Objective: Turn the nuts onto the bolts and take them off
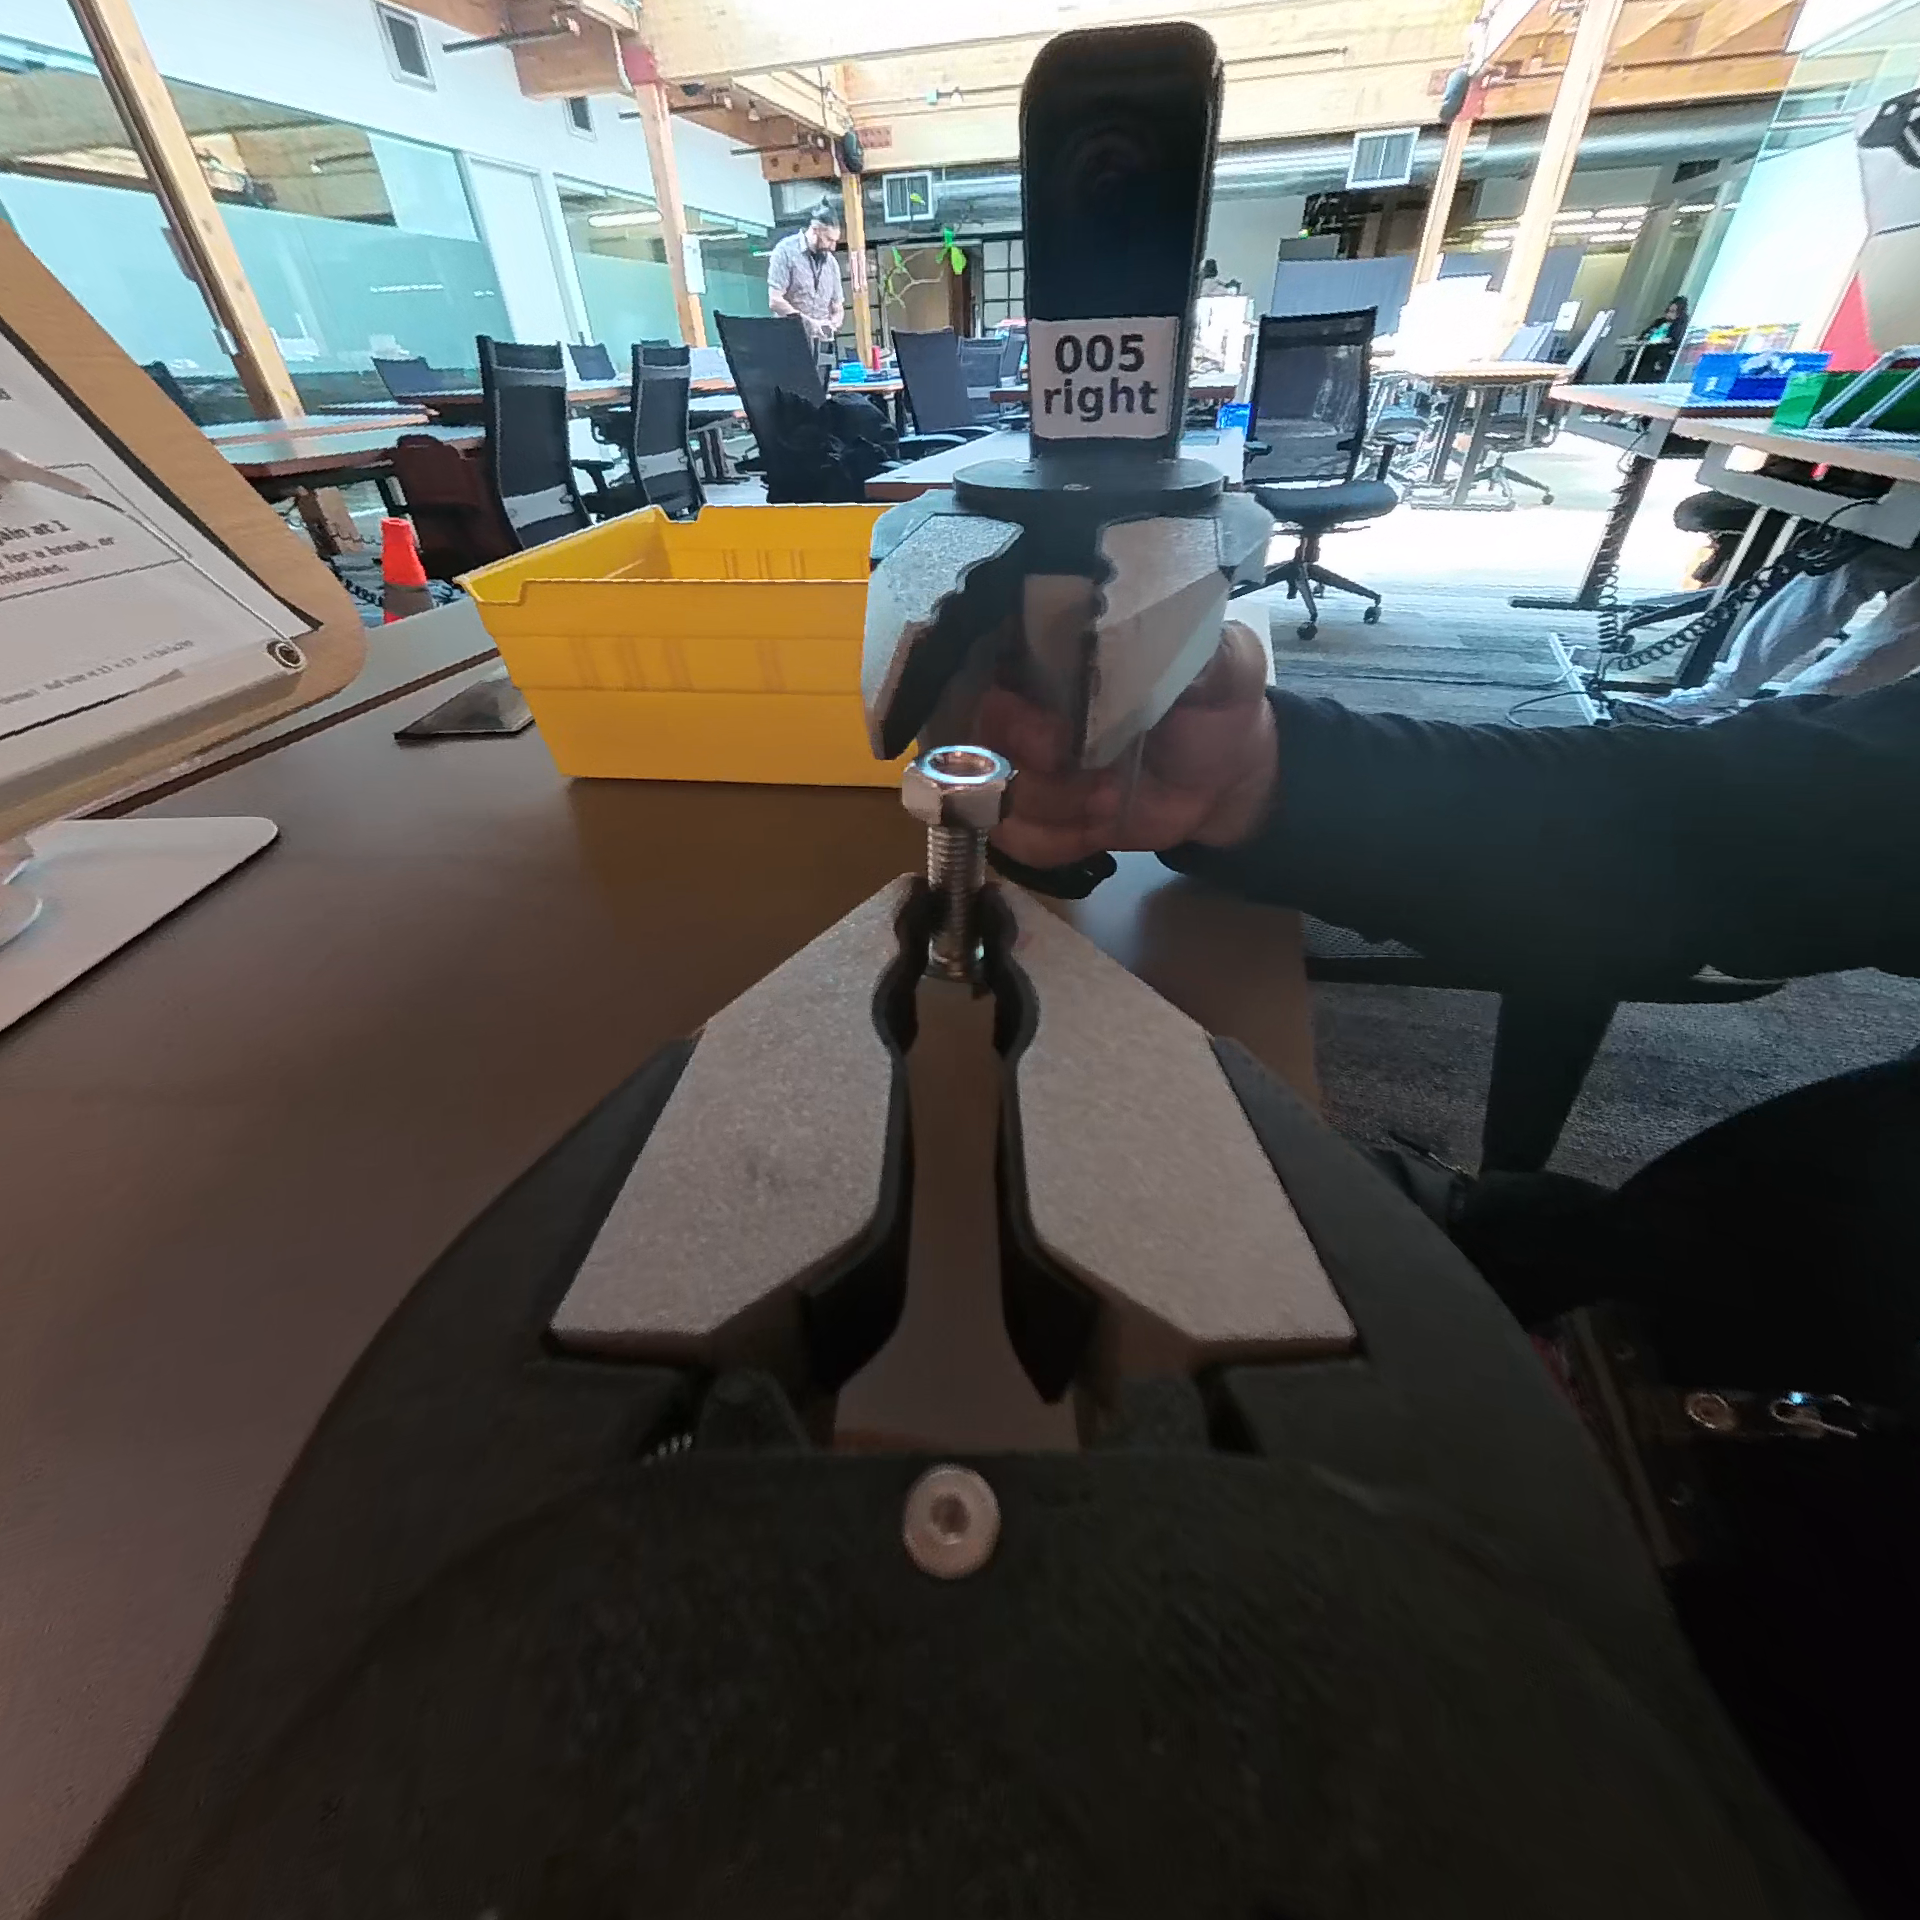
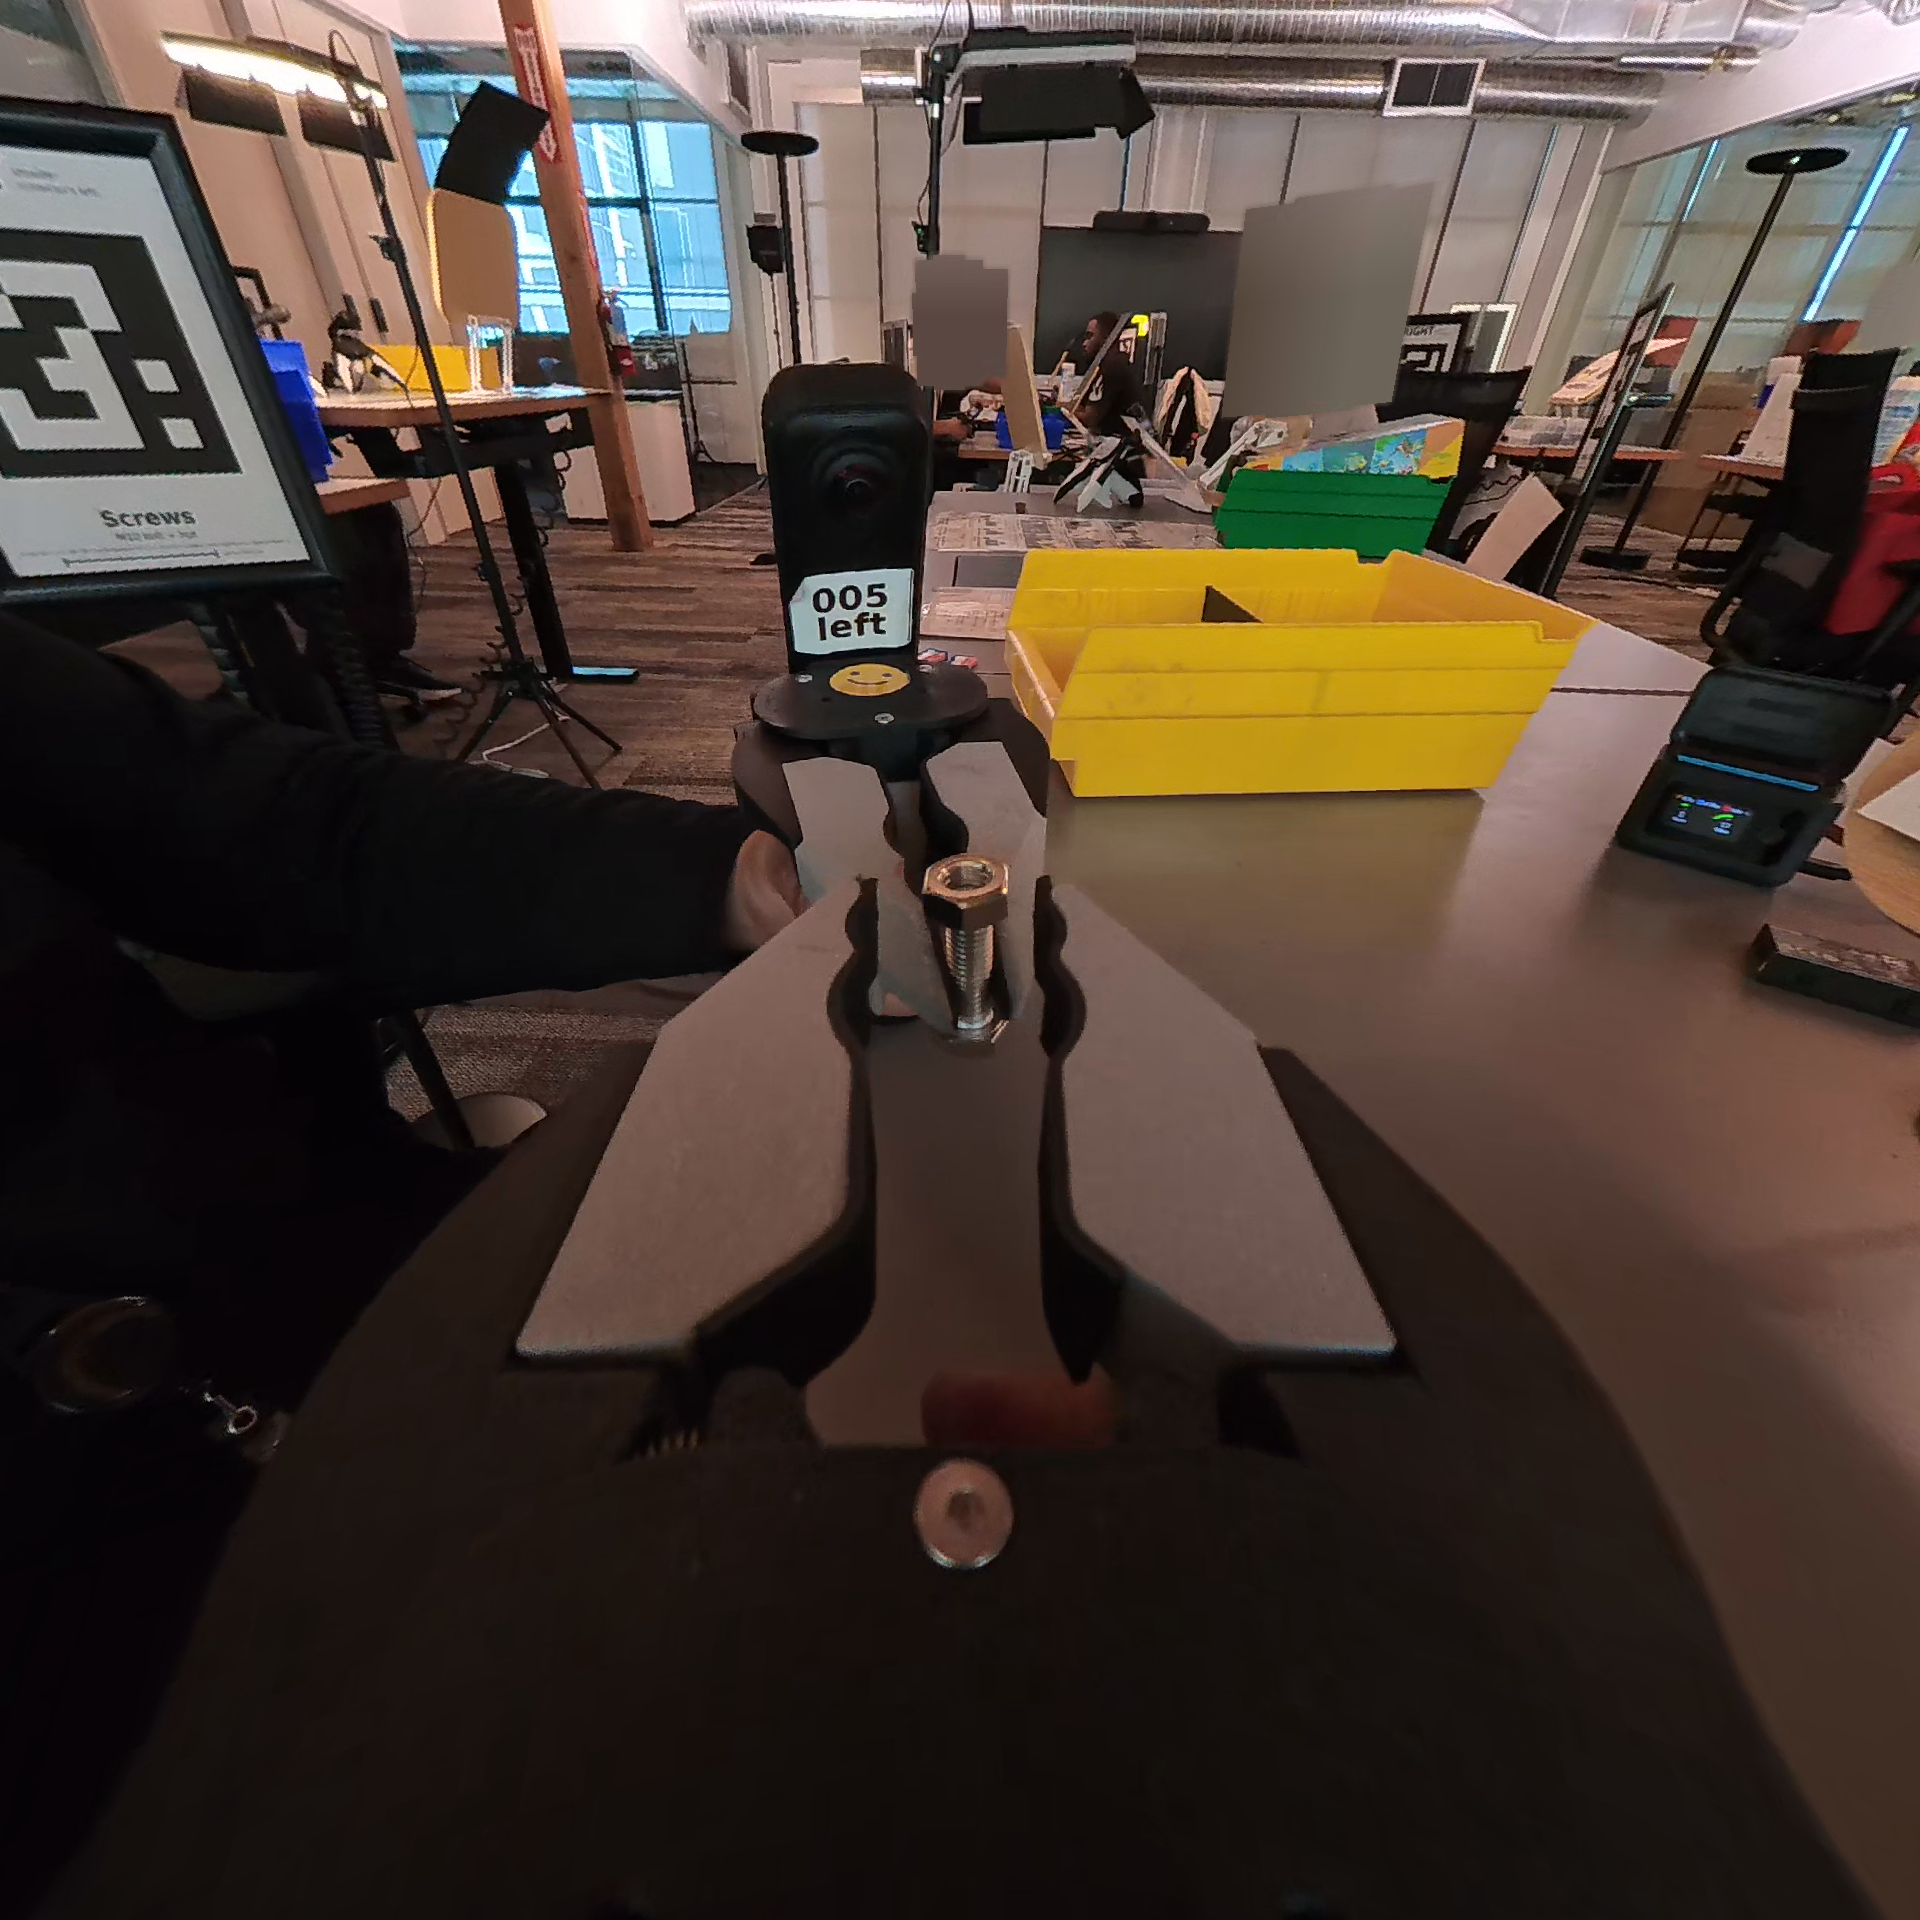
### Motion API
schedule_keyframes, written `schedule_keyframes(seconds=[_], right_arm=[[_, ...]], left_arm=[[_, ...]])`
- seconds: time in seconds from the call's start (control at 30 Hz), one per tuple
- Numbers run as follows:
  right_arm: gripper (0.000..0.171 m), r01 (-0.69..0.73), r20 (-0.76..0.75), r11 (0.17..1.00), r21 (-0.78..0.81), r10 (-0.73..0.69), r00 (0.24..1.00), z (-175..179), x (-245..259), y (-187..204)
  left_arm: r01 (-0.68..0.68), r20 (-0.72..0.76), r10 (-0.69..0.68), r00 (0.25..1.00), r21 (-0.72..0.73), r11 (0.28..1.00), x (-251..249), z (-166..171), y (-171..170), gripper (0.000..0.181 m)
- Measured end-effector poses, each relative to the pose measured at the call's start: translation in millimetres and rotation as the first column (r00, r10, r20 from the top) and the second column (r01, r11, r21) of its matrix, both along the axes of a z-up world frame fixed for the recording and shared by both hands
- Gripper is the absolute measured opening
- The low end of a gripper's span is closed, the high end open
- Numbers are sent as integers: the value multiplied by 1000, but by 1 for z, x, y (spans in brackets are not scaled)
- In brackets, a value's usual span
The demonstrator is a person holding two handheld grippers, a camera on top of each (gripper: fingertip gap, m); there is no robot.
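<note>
Left gripper [image 1: 951, 935] fingers pinch the upright bolt [image 1: 954, 904]; right gripper [image 2: 951, 966] fingers, spread, should close squarely around the nut [image 2: 964, 883] between them.

Shiny metal bolt [image 1: 951, 906], glossy plastic bin [image 1: 675, 665]

left gripper [image 1: 954, 914] clamps upright bolt [image 1: 954, 894] | nut [image 1: 957, 787] at bolt's top | right gripper [image 1: 1023, 665] spread, just behind | yellow bin [image 1: 675, 665] beyond
</note>
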State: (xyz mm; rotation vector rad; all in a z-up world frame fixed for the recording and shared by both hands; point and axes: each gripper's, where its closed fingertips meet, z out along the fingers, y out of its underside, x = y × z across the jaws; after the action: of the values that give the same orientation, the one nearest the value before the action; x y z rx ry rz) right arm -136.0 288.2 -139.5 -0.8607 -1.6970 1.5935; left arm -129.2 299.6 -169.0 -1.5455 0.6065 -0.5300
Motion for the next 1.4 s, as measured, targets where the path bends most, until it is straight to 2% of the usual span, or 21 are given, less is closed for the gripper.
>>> schedule_keyframes(seconds=[0.3, 0.63, 1.03, 1.4], right_arm=[[26, 17, 15, 1000, 13, -17, 1000, -5, -5, -3], [14, 46, 10, 999, 26, -46, 999, -6, -8, -1], [14, 26, 52, 999, -41, -24, 998, -7, -8, 0], [14, 74, 102, 997, -4, -73, 992, -10, -10, 5]], left_arm=[[-9, -5, 9, 1000, -4, 1000, 0, -1, 1, 8], [-12, -7, 12, 1000, -6, 1000, 0, -1, 2, 7], [-19, -13, 19, 1000, -9, 1000, 0, -2, 3, 7], [-63, -34, 62, 997, -18, 998, -3, -5, 8, 7]])
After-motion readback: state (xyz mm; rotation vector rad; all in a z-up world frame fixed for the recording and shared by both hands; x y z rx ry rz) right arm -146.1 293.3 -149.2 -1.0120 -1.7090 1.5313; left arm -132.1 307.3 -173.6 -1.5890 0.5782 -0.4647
